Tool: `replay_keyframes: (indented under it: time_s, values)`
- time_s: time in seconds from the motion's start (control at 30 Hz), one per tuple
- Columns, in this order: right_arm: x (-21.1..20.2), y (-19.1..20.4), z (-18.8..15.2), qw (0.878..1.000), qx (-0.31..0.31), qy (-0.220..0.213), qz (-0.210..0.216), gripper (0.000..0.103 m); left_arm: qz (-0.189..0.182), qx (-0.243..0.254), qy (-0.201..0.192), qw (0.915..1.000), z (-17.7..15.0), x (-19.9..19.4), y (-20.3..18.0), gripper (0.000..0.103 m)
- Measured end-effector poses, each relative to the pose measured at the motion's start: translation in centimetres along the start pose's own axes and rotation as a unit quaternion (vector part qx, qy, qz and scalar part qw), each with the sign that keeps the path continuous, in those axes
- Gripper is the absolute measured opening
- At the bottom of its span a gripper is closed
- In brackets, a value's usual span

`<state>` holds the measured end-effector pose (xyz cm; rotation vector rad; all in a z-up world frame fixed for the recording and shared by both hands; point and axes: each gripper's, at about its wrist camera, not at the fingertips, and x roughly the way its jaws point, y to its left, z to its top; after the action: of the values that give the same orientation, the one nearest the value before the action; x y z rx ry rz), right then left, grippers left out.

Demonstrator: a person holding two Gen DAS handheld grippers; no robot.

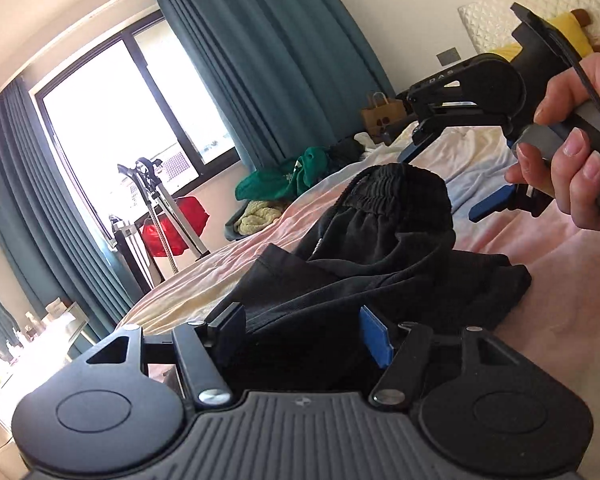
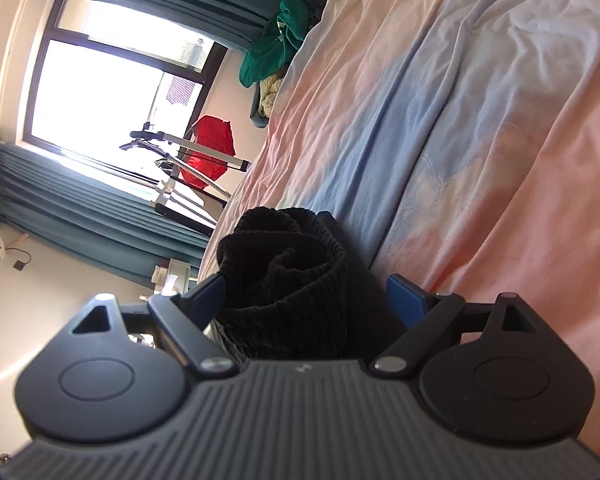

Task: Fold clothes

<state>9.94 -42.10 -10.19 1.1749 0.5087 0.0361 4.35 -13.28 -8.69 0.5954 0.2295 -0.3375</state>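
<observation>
A pair of black shorts with a ribbed elastic waistband lies bunched on the pastel bedsheet. My left gripper has closed part-way on a thick fold of the shorts' lower end, and the fabric fills the gap between its blue pads. My right gripper, held by a hand, hovers at the raised waistband with its fingers wide apart. In the right wrist view the rolled waistband sits between the spread fingers of that gripper, apparently unpinched.
The bedsheet stretches away wrinkled in pink, blue and white. A pile of green, yellow and dark clothes lies at the bed's far edge. Beyond stand a garment steamer stand, a red bag, a window and teal curtains.
</observation>
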Motion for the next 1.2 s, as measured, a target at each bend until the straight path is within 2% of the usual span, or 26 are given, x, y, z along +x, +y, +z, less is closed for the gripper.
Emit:
replay_keyframes:
  time_s: [0.17,0.3,0.5,0.53,0.57,0.6,0.67,0.7,0.77,0.87,0.93,1.07,1.13,1.2]
  values:
    - [0.3,1.2,-0.7,1.0,-0.027,0.013,0.006,0.091,0.017,-0.006,0.013,0.9998,-1.1,-2.7,-0.1,0.079]
    - [1.9,2.5,-1.7,0.997,-0.074,0.029,-0.008,0.091,0.01,-0.041,0.049,0.9979,-2.4,-2.4,0.9,0.081]
    - [4.5,3.1,-3.1,0.991,-0.12,0.031,-0.051,0.09,0.012,-0.063,0.054,0.9965,-3.1,-3.2,1.7,0.079]
    - [4.7,3.1,-3.3,0.99,-0.126,0.026,-0.054,0.087,0.01,-0.067,0.054,0.9963,-3.1,-3.2,1.9,0.075]
    - [4.8,3.3,-3.3,0.989,-0.132,0.021,-0.06,0.076,0.01,-0.068,0.054,0.9962,-3.2,-3.2,2.0,0.069]
    - [4.8,3.3,-3.4,0.988,-0.137,0.018,-0.064,0.073,0.01,-0.07,0.054,0.9961,-3.2,-3.3,2.2,0.067]
    - [4.6,3.4,-3.6,0.988,-0.141,0.014,-0.068,0.065,0.009,-0.07,0.051,0.9962,-3.2,-3.4,2.4,0.05]
    - [4.5,3.5,-3.7,0.987,-0.144,0.013,-0.071,0.06,0.011,-0.068,0.049,0.9964,-3.2,-3.5,2.5,0.046]
    - [4.2,3.7,-3.7,0.987,-0.146,0.01,-0.071,0.053,0.016,-0.067,0.04,0.9968,-3.1,-3.6,2.7,0.026]
    - [2.7,4.2,-3.4,0.988,-0.146,-0.004,-0.052,0.043,0.019,-0.074,0.024,0.9968,-2.6,-3.8,3.7,0.007]
    - [1.5,4.6,-3.2,0.989,-0.146,-0.016,-0.036,0.039,0.007,-0.096,0.014,0.9952,-2.4,-4.4,4.6,0.006]
    - [-0.9,4.8,-2.4,0.989,-0.141,-0.041,-0.013,0.038,-0.035,-0.12,0.002,0.9921,-2.4,-6.2,5.8,0.006]
    - [-1.6,3.7,-1.9,0.99,-0.13,-0.049,-0.027,0.038,-0.056,-0.106,0.006,0.9928,-2.5,-6.5,5.0,0.006]
    - [-0.9,1.4,-1.6,0.992,-0.104,-0.033,-0.063,0.038,-0.073,-0.098,0.015,0.9924,-2.8,-6.5,4.2,0.006]
